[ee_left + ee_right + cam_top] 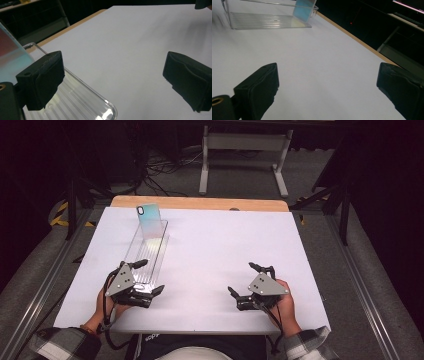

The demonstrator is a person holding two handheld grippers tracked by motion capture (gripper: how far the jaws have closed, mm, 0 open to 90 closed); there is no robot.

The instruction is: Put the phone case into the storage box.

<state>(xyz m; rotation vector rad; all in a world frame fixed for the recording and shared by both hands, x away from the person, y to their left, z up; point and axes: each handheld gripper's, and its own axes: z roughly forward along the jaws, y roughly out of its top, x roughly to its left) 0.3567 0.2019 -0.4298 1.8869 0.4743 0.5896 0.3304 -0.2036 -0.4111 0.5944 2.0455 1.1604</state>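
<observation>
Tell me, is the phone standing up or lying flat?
Standing up, tilted: the phone leans at the far end of the clear tray.

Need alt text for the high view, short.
A person at a white table holds two open grippers near its front edge: the left gripper at the near end of a clear plastic tray, the right gripper over bare table. An iridescent phone case stands in the tray's far end.

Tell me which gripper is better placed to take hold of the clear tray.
Left, probably. The left gripper is open at the near end of the clear tray, one jaw over its rim. The right gripper, also open, sits apart on bare white table.
</observation>
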